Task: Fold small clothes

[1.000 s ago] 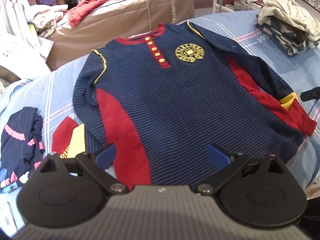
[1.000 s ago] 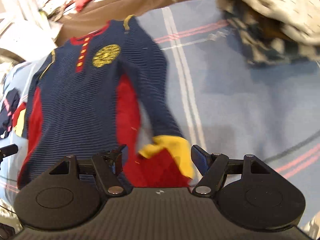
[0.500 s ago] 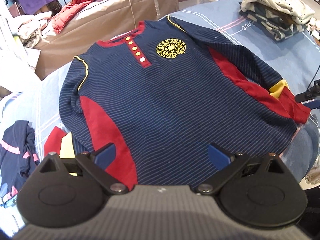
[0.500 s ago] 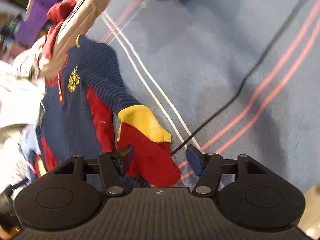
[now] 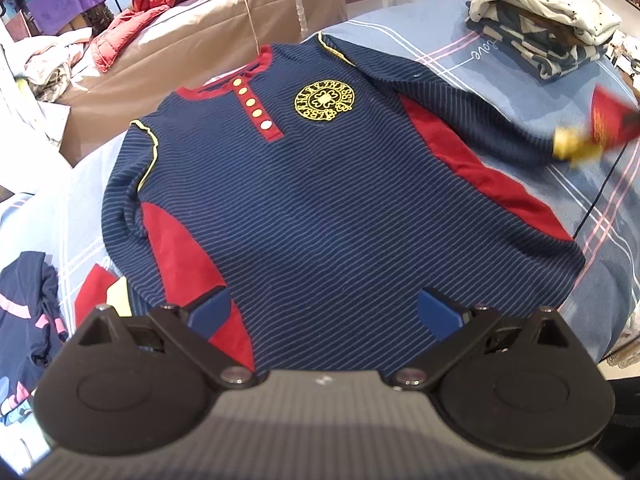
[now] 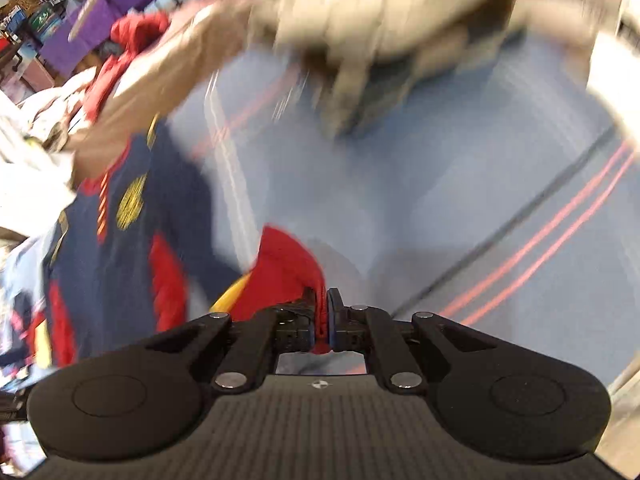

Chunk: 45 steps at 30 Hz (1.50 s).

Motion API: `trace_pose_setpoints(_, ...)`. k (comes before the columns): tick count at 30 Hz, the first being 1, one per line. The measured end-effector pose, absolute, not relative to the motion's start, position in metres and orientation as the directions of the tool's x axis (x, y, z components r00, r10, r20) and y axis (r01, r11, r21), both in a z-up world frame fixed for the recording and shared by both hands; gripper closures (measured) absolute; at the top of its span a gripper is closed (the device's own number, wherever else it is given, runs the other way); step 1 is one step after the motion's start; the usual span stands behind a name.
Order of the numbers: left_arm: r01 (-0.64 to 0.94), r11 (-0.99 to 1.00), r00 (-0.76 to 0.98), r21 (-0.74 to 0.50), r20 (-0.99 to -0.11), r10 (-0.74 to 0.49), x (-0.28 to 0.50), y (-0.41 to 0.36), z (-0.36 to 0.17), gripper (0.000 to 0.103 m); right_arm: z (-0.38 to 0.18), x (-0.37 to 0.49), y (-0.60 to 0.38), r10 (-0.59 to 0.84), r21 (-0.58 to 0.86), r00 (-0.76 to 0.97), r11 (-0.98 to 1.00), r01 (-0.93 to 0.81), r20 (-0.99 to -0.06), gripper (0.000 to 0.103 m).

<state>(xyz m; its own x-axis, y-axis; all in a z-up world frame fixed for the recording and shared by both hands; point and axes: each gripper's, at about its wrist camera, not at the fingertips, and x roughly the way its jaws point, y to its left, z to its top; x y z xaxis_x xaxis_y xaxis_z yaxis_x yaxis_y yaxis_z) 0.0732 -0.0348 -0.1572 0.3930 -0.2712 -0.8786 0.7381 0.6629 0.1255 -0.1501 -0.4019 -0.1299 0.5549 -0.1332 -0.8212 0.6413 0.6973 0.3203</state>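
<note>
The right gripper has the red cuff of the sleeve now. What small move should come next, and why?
Probably carry the red cuff inward over the striped shirt. The right gripper has just closed on it, the sleeve is lifted off the blue sheet, and the shirt body lies flat and unfolded.

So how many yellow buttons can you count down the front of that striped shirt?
4. They run in a line down the red placket of the striped shirt, from just below the collar to the placket's lower end, left of the round yellow badge. None look hidden.
</note>
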Motion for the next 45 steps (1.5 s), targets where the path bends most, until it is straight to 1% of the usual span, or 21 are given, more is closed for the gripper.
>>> trace_pose_setpoints(3,0.746,0.654,0.393,0.125,-0.875,-0.282,0.072,-0.038,-0.157,0.001,-0.095,-0.157,-0.426,-0.223,0.271,0.581,0.718,0.641,-0.783,0.093)
trace_pose_setpoints(5,0.753,0.645,0.394,0.129,-0.874,-0.286,0.071,-0.040,-0.157,0.001,-0.080,-0.157,-0.431,-0.237,0.249,0.592,0.743,0.621,-0.770,0.093)
trace_pose_setpoints(7,0.758,0.638,0.392,0.132,-0.875,-0.285,0.069,-0.042,-0.158,0.001,-0.078,-0.156,-0.430,-0.224,0.278,0.612,0.737,0.616,-0.759,0.093)
trace_pose_setpoints(10,0.763,0.634,0.389,0.128,-0.874,-0.292,0.069,-0.044,-0.157,0.001,-0.088,-0.162,-0.429,-0.186,0.370,0.637,0.679,0.634,-0.748,0.093)
trace_pose_setpoints(15,0.767,0.632,0.377,0.109,-0.874,-0.307,0.071,-0.047,-0.156,0.001,-0.094,-0.139,-0.418,-0.143,0.418,0.661,0.671,0.612,-0.737,0.093)
trace_pose_setpoints(19,0.769,0.631,0.364,0.097,-0.879,-0.309,0.074,-0.051,-0.157,0.001,-0.081,-0.115,-0.416,-0.151,0.393,0.669,0.709,0.586,-0.727,0.093)
trace_pose_setpoints(23,0.752,0.654,0.356,0.084,-0.887,-0.295,0.079,-0.048,-0.161,0.001,-0.068,-0.065,-0.403,-0.069,0.414,0.723,0.780,0.469,-0.688,0.093)
trace_pose_setpoints(30,0.704,0.702,0.381,0.105,-0.891,-0.248,0.086,-0.020,-0.167,0.001,-0.061,0.065,-0.351,0.089,0.424,0.770,0.872,0.247,-0.632,0.092)
trace_pose_setpoints(33,0.667,0.736,0.399,0.117,-0.890,-0.220,0.090,0.000,-0.166,0.001,-0.064,0.131,-0.303,0.199,0.447,0.764,0.885,0.129,-0.614,0.092)
trace_pose_setpoints(37,0.617,0.774,0.416,0.138,-0.893,-0.172,0.096,0.030,-0.166,0.001,-0.081,0.196,-0.206,0.406,0.506,0.699,0.859,-0.074,-0.588,0.092)
trace_pose_setpoints(38,0.605,0.783,0.419,0.143,-0.894,-0.160,0.099,0.037,-0.166,0.001,-0.087,0.206,-0.180,0.456,0.527,0.673,0.842,-0.114,-0.583,0.090)
trace_pose_setpoints(39,0.593,0.792,0.420,0.147,-0.895,-0.148,0.101,0.045,-0.167,0.001,-0.093,0.213,-0.156,0.501,0.551,0.646,0.822,-0.147,-0.575,0.082)
trace_pose_setpoints(40,0.583,0.799,0.420,0.150,-0.897,-0.138,0.103,0.051,-0.168,0.001,-0.100,0.216,-0.140,0.536,0.573,0.625,0.802,-0.168,-0.568,0.077)
trace_pose_setpoints(41,0.572,0.805,0.421,0.154,-0.898,-0.127,0.107,0.057,-0.168,0.001,-0.108,0.217,-0.124,0.559,0.589,0.605,0.788,-0.177,-0.567,0.069)
trace_pose_setpoints(42,0.564,0.811,0.424,0.157,-0.898,-0.121,0.110,0.062,-0.169,0.001,-0.116,0.217,-0.113,0.574,0.601,0.586,0.780,-0.176,-0.572,0.055)
trace_pose_setpoints(44,0.553,0.818,0.432,0.158,-0.894,-0.120,0.118,0.070,-0.169,0.001,-0.126,0.209,-0.103,0.574,0.604,0.561,0.782,-0.157,-0.597,0.037)
trace_pose_setpoints(45,0.552,0.819,0.442,0.159,-0.888,-0.126,0.122,0.071,-0.168,0.001,-0.129,0.202,-0.106,0.569,0.601,0.557,0.785,-0.150,-0.605,0.036)
